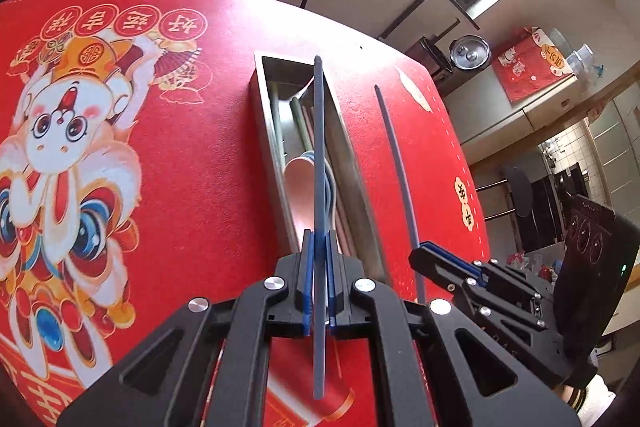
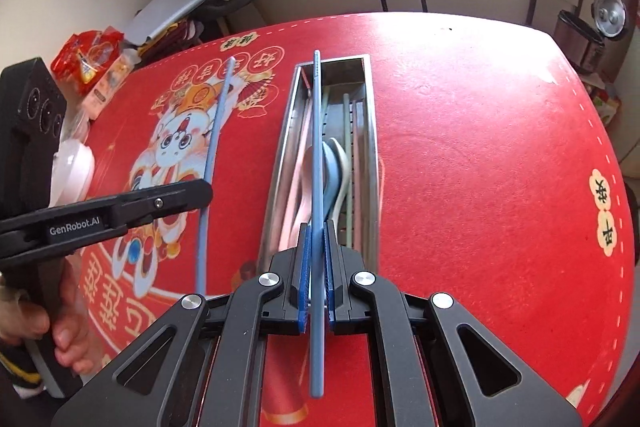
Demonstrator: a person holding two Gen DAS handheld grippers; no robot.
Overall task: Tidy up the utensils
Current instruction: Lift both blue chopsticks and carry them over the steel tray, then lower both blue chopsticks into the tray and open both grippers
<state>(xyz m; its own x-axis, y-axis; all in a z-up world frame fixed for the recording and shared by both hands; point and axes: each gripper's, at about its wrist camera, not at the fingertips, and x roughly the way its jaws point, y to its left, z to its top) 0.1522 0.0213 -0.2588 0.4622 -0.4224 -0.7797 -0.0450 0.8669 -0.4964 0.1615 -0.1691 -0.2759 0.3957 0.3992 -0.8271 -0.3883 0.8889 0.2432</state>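
Left chopstick: the left tool (image 1: 319,267) is gripping a slender blue plastic chopstick (image 1: 318,163) between its blue pads, the stick pointing forward above the box.
Right chopstick: the right tool (image 2: 317,259) is clenching a second slender blue chopstick (image 2: 317,155) the same way, its ribbed tip reaching over the far end of the box.
Box: a long, narrow stainless-steel utensil box (image 2: 370,131) is lying lengthwise on the tabletop, just ahead of both tools.
Box contents: a pale pink spoon (image 2: 305,163), a blue spoon (image 2: 331,179) and a white spoon (image 2: 343,167) are nesting together, with pale green and pink chopsticks (image 2: 352,163) lying along the box's right wall.
Tabletop: a red mat (image 2: 480,147) printed with a cartoon rabbit in lion-dance dress is covering it.
Writing: "GenRobot.AI" is showing in white on the left tool's black arm (image 2: 74,227) in the right wrist view; Chinese characters in round medallions are running along the mat, too distorted to read surely.
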